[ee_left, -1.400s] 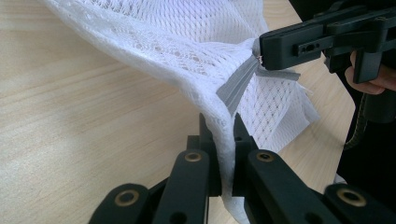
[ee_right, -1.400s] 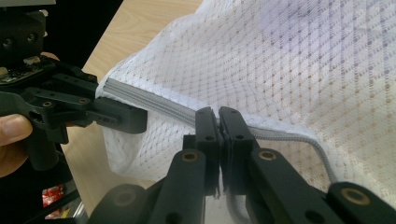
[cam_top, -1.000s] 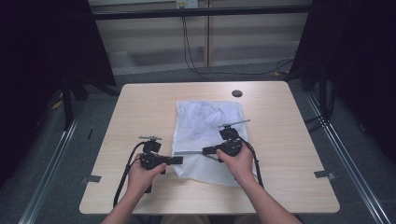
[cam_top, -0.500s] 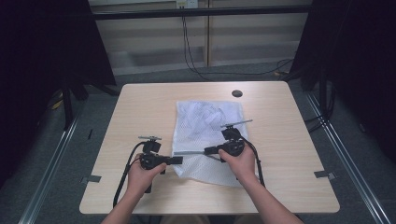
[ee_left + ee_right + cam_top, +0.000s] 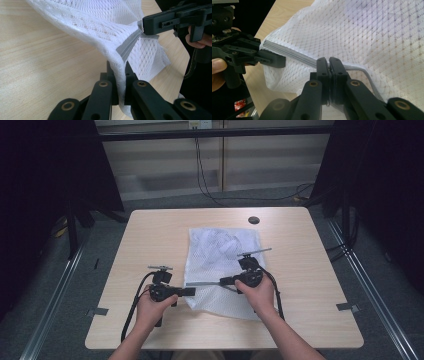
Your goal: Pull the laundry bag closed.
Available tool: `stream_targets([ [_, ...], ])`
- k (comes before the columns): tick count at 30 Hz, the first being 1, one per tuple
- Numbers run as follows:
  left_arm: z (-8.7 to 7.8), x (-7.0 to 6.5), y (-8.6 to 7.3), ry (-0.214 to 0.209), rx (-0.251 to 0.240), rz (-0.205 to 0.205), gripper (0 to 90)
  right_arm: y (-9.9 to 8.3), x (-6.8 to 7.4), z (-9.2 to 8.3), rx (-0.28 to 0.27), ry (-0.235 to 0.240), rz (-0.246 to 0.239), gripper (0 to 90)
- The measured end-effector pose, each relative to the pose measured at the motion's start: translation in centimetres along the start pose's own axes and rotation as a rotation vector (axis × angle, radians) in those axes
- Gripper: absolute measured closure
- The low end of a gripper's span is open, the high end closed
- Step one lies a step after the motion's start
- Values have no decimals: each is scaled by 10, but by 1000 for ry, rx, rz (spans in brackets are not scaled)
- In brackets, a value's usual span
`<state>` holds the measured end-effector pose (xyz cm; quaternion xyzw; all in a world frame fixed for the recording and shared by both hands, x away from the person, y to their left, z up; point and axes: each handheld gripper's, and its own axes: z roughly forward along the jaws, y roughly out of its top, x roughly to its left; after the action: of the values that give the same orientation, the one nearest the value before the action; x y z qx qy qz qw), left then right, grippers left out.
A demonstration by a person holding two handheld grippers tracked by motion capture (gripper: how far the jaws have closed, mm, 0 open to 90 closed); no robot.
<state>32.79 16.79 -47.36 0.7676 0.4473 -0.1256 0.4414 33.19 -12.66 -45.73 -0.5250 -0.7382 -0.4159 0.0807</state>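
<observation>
Plainly, no writing is readable. The left tool [image 5: 118,82] pinches the mesh bag [image 5: 220,245] at its zipper [image 5: 128,46] end; the right tool [image 5: 328,67] pinches the zipper's other end, bag at the worktop [image 5: 155,235] centre toward six o'clock.

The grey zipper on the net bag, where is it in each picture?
High view: zipper, a grey line at the middle, between the two grippers.
Left gripper view: zipper, right of centre, slanting up to the right gripper.
Right gripper view: zipper, left of centre, running to the left gripper.
Shared landmark: the white net bag.
</observation>
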Motion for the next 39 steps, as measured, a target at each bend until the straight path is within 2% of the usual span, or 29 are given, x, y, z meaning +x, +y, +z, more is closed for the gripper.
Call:
stream_targets([
  [11,0,0,0,-1,1,-1,891,0,-1,-2,1,2,15,869],
  [33,-2,1,0,2,6,-5,892,-2,-4,-4,-5,4,11,869],
  [39,-4,2,0,3,-2,-26,892,-2,-7,-6,-5,-12,17,869],
])
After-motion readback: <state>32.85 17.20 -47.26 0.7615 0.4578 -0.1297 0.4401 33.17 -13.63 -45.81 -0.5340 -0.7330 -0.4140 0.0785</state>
